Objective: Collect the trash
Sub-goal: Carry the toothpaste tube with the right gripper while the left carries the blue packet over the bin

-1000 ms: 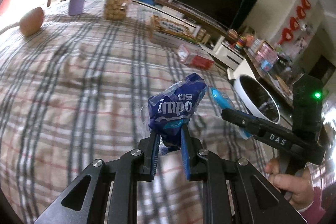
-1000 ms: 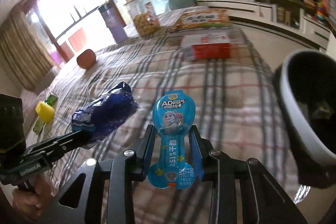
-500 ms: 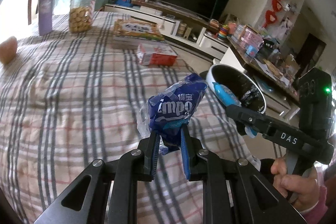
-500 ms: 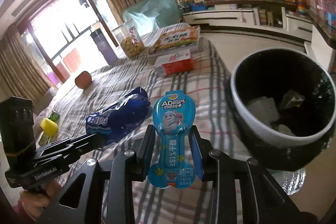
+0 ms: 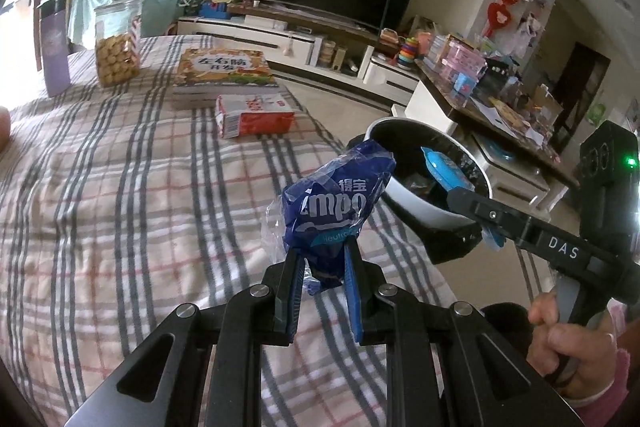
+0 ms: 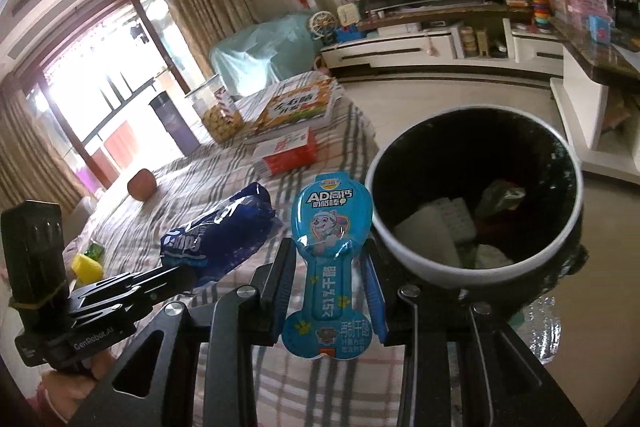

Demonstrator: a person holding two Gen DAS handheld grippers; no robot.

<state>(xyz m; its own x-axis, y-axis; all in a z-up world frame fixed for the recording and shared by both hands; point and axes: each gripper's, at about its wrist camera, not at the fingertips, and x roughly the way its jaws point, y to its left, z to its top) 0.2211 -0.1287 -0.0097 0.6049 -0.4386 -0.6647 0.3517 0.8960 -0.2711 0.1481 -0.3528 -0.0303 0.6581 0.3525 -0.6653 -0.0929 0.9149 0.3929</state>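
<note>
Left wrist: jaws clamped on blue wrapper (image 5: 336, 203).

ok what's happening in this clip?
A person with two handheld claws is collecting trash. The left claw is shut on a crumpled blue tissue wrapper; the right claw is shut on a light-blue cheese-stick wrapper. Both hang beside the plaid-covered table, near the black-lined trash bin, nothing dropped yet.
</note>
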